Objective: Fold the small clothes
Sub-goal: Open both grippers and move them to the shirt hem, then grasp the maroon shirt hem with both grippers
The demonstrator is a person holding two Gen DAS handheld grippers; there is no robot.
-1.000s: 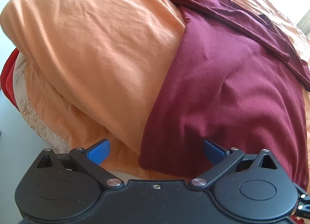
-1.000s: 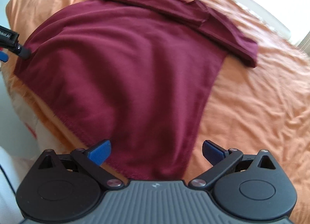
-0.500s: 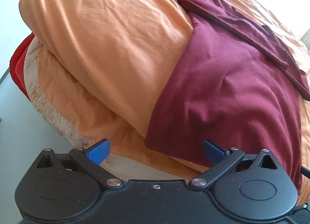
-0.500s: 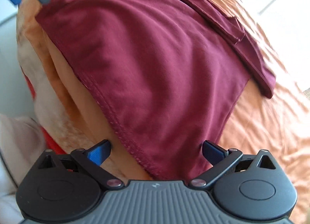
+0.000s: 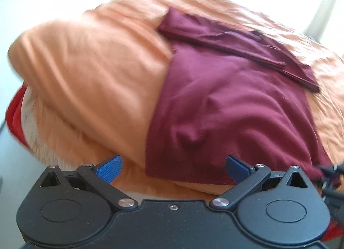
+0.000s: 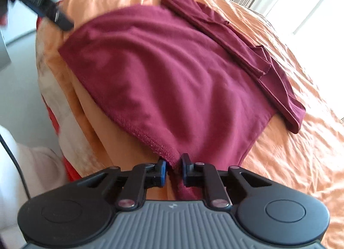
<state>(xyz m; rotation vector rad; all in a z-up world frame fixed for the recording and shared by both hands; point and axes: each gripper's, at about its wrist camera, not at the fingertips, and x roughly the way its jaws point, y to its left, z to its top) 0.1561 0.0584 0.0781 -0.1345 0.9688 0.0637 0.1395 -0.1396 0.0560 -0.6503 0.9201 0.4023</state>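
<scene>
A dark maroon knit garment [image 6: 163,76] lies spread on a bed covered by a wrinkled orange cotton duvet [image 5: 92,72], its upper part folded into a narrow band at the far end. The right claw [image 6: 173,169] has its blue-padded fingers drawn close together, pinching the garment's stitched near hem at the corner. The left claw [image 5: 172,166] is spread wide and holds nothing, hovering just before the hem's other corner. A red and cream blanket [image 5: 15,115] shows beneath the duvet's edge. No readable writing appears.
</scene>
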